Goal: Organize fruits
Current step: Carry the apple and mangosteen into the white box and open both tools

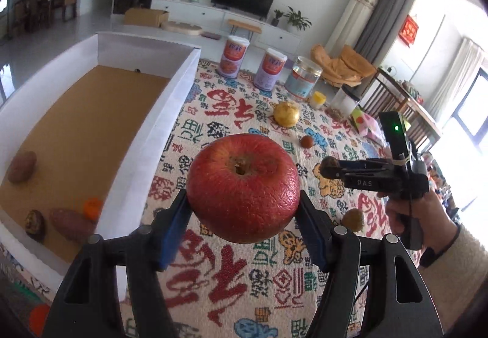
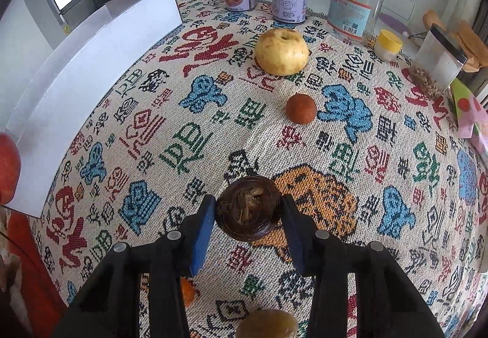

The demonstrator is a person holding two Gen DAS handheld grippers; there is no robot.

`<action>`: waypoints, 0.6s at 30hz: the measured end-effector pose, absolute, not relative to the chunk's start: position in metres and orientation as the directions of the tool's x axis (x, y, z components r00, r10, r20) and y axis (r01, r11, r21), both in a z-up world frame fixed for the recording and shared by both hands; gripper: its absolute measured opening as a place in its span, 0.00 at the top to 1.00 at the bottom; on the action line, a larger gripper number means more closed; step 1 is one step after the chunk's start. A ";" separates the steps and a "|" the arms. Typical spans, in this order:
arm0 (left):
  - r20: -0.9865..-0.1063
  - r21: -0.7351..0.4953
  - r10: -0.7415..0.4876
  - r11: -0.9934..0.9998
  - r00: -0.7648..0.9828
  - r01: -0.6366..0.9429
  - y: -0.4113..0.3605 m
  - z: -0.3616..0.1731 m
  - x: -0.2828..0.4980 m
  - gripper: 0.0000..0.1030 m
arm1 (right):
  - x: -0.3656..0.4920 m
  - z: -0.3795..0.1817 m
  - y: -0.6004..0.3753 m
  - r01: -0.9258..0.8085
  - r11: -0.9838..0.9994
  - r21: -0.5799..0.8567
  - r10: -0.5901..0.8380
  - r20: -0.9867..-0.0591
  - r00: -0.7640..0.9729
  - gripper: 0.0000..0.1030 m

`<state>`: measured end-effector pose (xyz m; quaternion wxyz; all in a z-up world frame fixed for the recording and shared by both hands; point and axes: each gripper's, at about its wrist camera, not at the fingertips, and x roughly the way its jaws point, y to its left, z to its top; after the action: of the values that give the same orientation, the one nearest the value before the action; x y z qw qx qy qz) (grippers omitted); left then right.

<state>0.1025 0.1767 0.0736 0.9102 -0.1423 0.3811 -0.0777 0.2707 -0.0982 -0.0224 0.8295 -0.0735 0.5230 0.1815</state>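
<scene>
Left wrist view: the left hand-held gripper [image 1: 244, 210] grasps a wrinkled red apple [image 1: 243, 188] between its blue pads, lifted above the patterned woven cloth [image 1: 213, 292] on the desk, beside the white-walled box with a brown floor [image 1: 146, 136]. Right wrist view: the right hand-held gripper [image 2: 248, 213] clenches a dark brown round chestnut-like fruit [image 2: 248, 211]. A yellow pear [image 2: 281, 52] and a small brown fruit [image 2: 300, 109] lie on the cloth beyond.

Red wrinkled apple [image 1: 243, 188]; yellow pear [image 2: 281, 52]; dark brown round fruit [image 2: 247, 207]; white box [image 1: 146, 124] with tan floor; cream tablecloth [image 2: 213, 130] with red, blue, green, black characters; black grippers with blue pads [image 1: 172, 228].
</scene>
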 end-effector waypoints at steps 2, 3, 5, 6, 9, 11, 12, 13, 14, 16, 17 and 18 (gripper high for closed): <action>-0.653 -0.296 -0.201 0.955 0.730 -0.002 0.201 0.097 0.096 0.33 | 0.261 0.007 -0.077 -0.428 0.900 0.085 0.281 -0.863 0.420 0.58; -0.650 -0.287 -0.172 0.958 0.740 -0.030 0.215 0.105 0.096 0.33 | 0.256 0.024 -0.063 -0.457 0.884 0.098 0.318 -0.843 0.434 0.58; -0.659 -0.263 -0.096 0.958 0.746 -0.109 0.245 0.111 0.105 0.33 | 0.251 0.051 -0.027 -0.513 0.847 0.139 0.400 -0.802 0.443 0.58; -0.677 -0.242 -0.051 0.958 0.734 -0.156 0.260 0.109 0.113 0.33 | 0.251 0.061 -0.004 -0.545 0.822 0.166 0.447 -0.781 0.436 0.58; -0.749 -0.220 0.014 0.938 0.662 -0.269 0.299 0.082 0.142 0.33 | 0.247 0.077 0.068 -0.631 0.743 0.223 0.546 -0.747 0.380 0.58; -0.803 -0.218 0.021 0.920 0.596 -0.326 0.320 0.057 0.158 0.33 | 0.245 0.076 0.112 -0.674 0.705 0.221 0.571 -0.741 0.354 0.57; -0.827 -0.209 0.027 0.913 0.562 -0.350 0.328 0.044 0.163 0.33 | 0.245 0.073 0.133 -0.689 0.690 0.224 0.579 -0.743 0.337 0.57; -0.845 -0.194 0.036 0.909 0.533 -0.370 0.333 0.033 0.167 0.33 | 0.246 0.068 0.151 -0.697 0.679 0.230 0.581 -0.749 0.319 0.57; -0.859 -0.178 0.046 0.907 0.509 -0.383 0.338 0.025 0.169 0.33 | 0.247 0.061 0.167 -0.701 0.675 0.231 0.575 -0.760 0.303 0.57; -0.877 -0.156 0.057 0.905 0.477 -0.395 0.343 0.012 0.173 0.32 | 0.249 0.046 0.192 -0.705 0.674 0.219 0.552 -0.784 0.284 0.57; -0.883 -0.150 0.060 0.903 0.465 -0.402 0.347 0.006 0.175 0.32 | 0.250 0.037 0.202 -0.704 0.678 0.212 0.539 -0.795 0.279 0.57; -0.889 -0.148 0.061 0.900 0.454 -0.410 0.349 0.001 0.176 0.32 | 0.251 0.031 0.208 -0.698 0.684 0.210 0.529 -0.802 0.277 0.57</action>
<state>0.1762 0.3491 0.0014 0.8347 -0.1734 0.5033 0.1410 0.2511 0.2084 0.0308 0.7938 -0.0919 0.4605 0.3865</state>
